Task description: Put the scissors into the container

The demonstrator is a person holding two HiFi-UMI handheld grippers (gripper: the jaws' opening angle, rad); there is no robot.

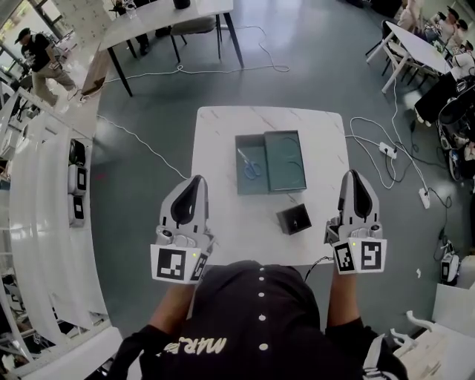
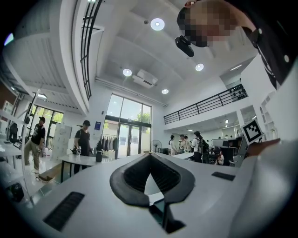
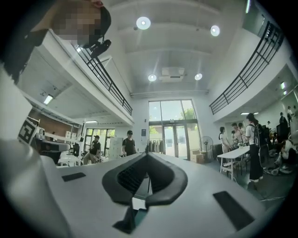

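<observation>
Scissors (image 1: 249, 165) lie inside container (image 1: 251, 187) at middle of tabletop (image 1: 223, 141). Second grey tray (image 1: 286, 178) touches container's right side. Whether blades lean on wall is too small to tell.

Left tool (image 1: 195, 180) and right tool (image 1: 352, 175) both closed, empty, near body, well apart from container.

Task looks done.

Risks:
- low sweep of right tool clipping black box (image 1: 294, 220)
- bump shifting container
- needless regrasp dragging scissors out

Open-plan office hall: mezzanine railing (image 2: 205, 105), glass doors (image 3: 172, 135), worktables (image 1: 167, 16).
</observation>
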